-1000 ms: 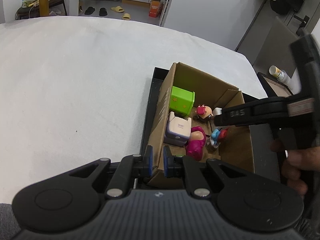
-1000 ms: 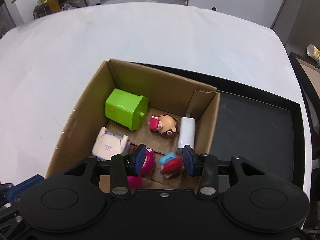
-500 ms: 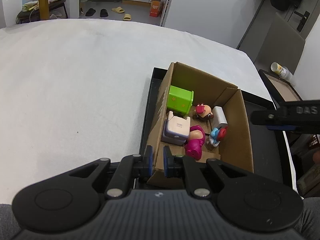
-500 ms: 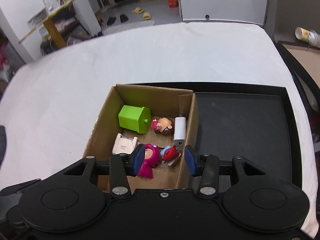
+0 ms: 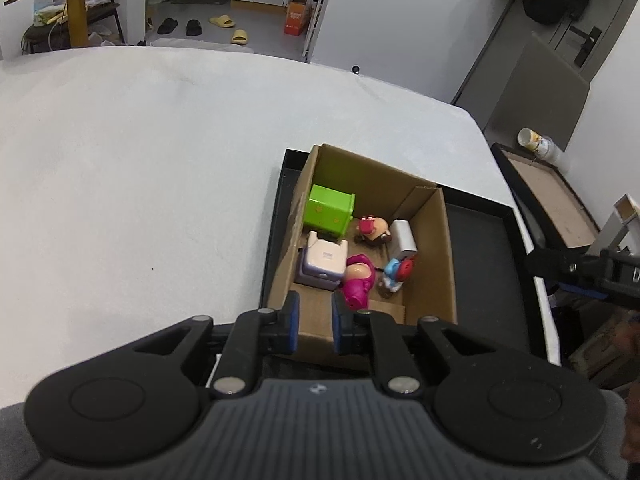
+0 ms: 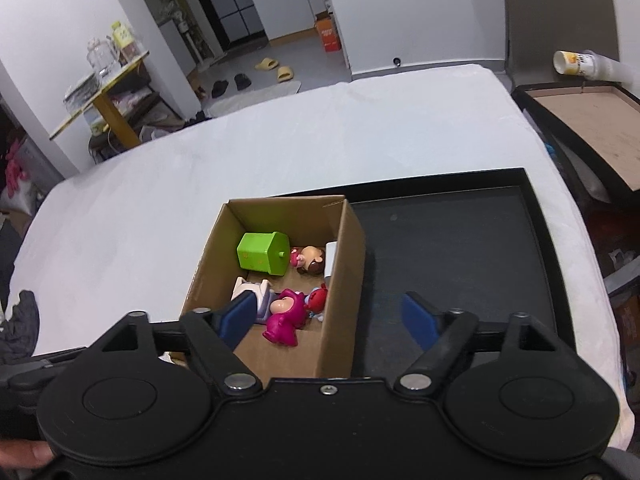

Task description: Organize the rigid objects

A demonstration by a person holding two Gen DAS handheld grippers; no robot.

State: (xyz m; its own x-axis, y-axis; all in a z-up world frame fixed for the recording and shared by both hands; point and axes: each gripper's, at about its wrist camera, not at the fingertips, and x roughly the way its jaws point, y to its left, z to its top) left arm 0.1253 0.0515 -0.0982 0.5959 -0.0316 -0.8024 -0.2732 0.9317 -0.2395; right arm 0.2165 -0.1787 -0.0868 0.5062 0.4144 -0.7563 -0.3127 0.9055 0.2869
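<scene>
A cardboard box [image 5: 448, 264] [image 6: 344, 264] stands on a black tray [image 5: 484, 256] [image 6: 452, 248]. It holds a green toy house [image 5: 328, 210] [image 6: 262, 254], a white and lilac toy [image 5: 324, 262] [image 6: 248, 286], a magenta figure [image 5: 358, 282] [image 6: 284, 316], a brown-haired doll [image 5: 374, 228] [image 6: 310, 260], a blue and red figure [image 5: 396, 274] [image 6: 318, 298] and a white block [image 5: 403, 236]. My left gripper [image 5: 313, 322] is nearly shut and empty, above the box's near wall. My right gripper [image 6: 330, 316] is open and empty, raised above the box's near right side.
A white cloth covers the table [image 5: 140, 168] [image 6: 160, 184]. A second black tray with a brown board [image 5: 548, 196] [image 6: 592, 120] and a paper cup [image 5: 536, 144] [image 6: 576, 62] lie to the right. A dark cloth [image 6: 22, 320] lies at the table's left edge.
My right gripper has risen and pulled back from inside the box, and its jaws have opened wide. My left gripper has also lifted back a little, staying nearly shut.
</scene>
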